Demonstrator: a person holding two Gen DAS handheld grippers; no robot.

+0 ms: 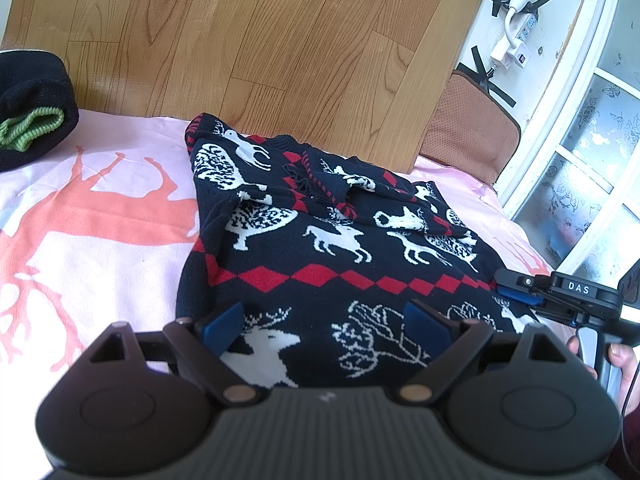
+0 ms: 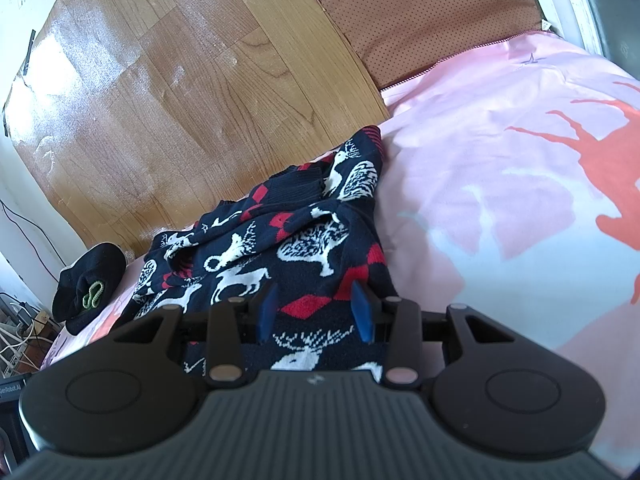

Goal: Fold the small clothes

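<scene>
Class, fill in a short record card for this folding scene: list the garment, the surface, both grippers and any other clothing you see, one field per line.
garment: navy sweater with white deer and red diamonds, partly folded, sleeves laid over the body
surface: pink bedcover with an orange deer print
left gripper: open, over the sweater's near hem
right gripper: open, over the sweater's near edge
other clothing: black bundle with green cuff, apart from the sweater
backdrop: wooden board

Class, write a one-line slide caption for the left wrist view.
Left gripper open over a navy reindeer sweater on pink bedding, right gripper alongside.
</scene>
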